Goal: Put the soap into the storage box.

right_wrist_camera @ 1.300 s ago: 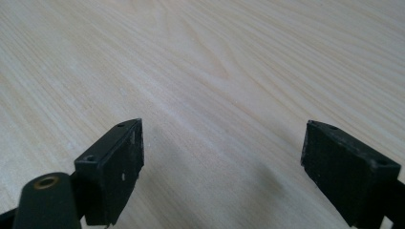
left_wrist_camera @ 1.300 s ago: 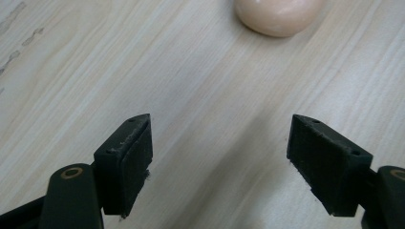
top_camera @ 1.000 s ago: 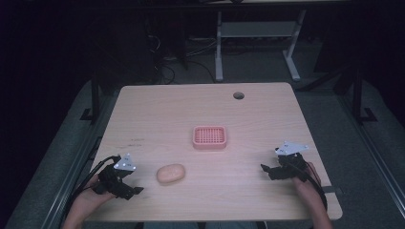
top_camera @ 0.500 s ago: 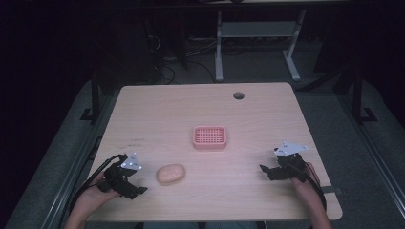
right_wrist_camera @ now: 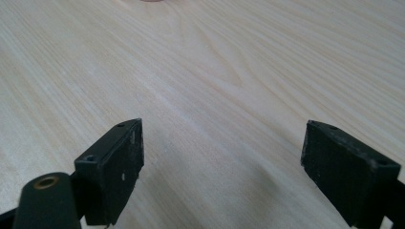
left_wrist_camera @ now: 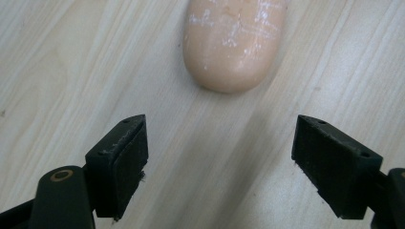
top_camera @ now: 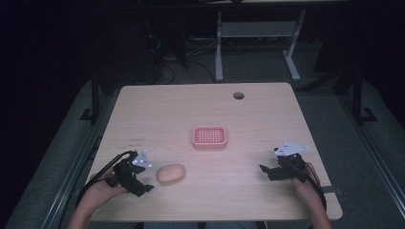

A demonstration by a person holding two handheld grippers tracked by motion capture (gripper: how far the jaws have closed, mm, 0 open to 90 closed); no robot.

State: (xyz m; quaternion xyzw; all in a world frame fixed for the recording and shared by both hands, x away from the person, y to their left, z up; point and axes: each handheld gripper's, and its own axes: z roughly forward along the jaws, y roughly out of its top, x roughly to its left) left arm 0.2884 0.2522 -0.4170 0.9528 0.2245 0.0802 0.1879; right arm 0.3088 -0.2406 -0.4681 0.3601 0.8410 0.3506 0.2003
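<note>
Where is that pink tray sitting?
In the high view, the pink tray sits near the middle of the table, beyond the tan bar of soap and between both grippers.

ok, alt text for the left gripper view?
The left tool is open, its two black jaws spread wide above a pale wood table. Just ahead, centred between them but untouched, lies the rounded end of a tan, scuffed oval soap-like object.

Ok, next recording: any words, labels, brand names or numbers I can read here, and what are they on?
Table: a faint dark mark near its left edge, beyond the left gripper, may be print; too small and blurred to read.
Soap bar: white scuffs, no letters.
Pink tray: grid pattern, no text.
Right gripper: black jaws and grey plate, nothing written.
So nothing can be quoted.
</note>
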